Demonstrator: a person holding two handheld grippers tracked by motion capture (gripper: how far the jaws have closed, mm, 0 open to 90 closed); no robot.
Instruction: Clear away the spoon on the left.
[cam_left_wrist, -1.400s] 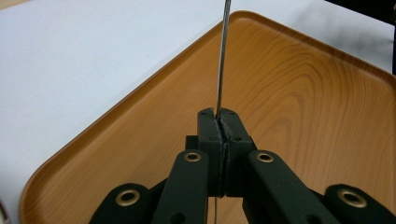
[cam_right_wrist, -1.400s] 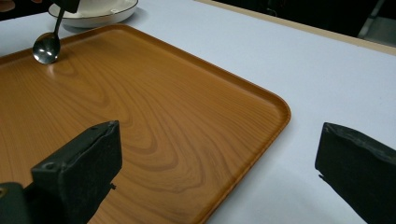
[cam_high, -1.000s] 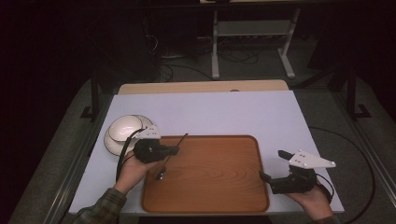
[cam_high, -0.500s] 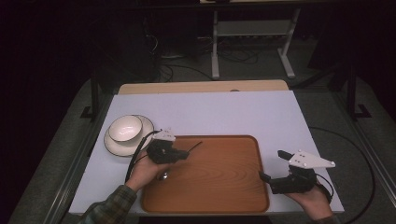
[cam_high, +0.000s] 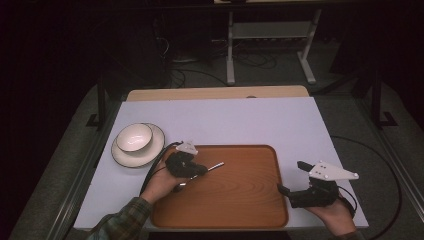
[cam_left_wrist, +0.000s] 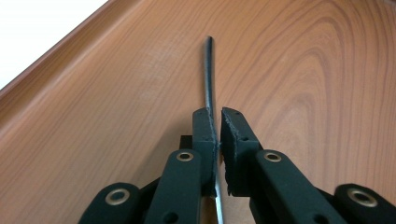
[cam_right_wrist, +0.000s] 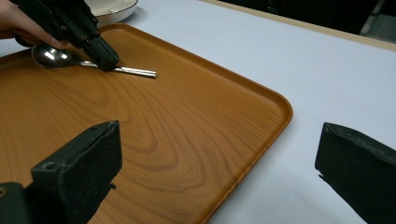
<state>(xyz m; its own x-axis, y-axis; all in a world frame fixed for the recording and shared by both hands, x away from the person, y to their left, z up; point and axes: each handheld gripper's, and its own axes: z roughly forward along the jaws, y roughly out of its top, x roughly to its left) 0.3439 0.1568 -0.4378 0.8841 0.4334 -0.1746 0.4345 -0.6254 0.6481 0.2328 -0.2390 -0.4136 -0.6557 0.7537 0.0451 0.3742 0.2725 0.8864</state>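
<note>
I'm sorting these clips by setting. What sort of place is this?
Probably a lab or workshop set up for recording: a white table with a wooden tray, cables on the floor and a metal stand in a dark room.

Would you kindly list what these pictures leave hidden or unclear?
- Spoon: in the left gripper view, its bowl is cut off by the bottom edge behind the jaws.
- Bowl: high view too small to show any contents.
- Right gripper: one jaw cut off by its own view's right edge.
</note>
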